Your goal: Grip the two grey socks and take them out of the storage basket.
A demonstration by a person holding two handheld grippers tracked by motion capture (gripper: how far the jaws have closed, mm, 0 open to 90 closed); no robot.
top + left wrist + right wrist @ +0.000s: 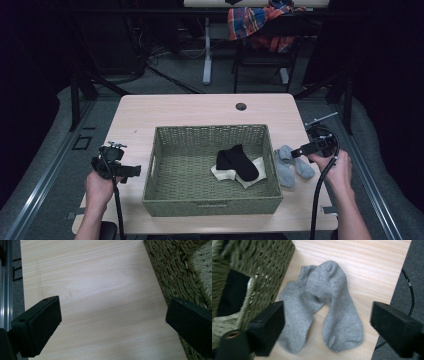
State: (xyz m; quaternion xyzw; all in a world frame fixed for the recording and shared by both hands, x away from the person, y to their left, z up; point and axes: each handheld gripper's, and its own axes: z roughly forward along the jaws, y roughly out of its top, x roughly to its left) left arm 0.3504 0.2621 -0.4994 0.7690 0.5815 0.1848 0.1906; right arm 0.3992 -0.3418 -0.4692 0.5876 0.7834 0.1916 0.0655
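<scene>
grey socks [322, 307]: pair, overlapped, beside basket [165, 195] | left gripper [112, 322]: spread | right gripper [327, 327]: spread

Plaid cloth [260, 21] draped on a chair [265, 55] beyond the table [200, 107].

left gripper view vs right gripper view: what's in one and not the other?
Left gripper view alone: bare table between the open jaws of the left gripper, plus a metal rail along the table's edge. Right gripper view alone: a pair of grey socks lying on the table between the open jaws of the right gripper, a black sock seen over the basket wall, and a black cable on the grey floor. Shared: the light wood tabletop and the woven green basket.
</scene>
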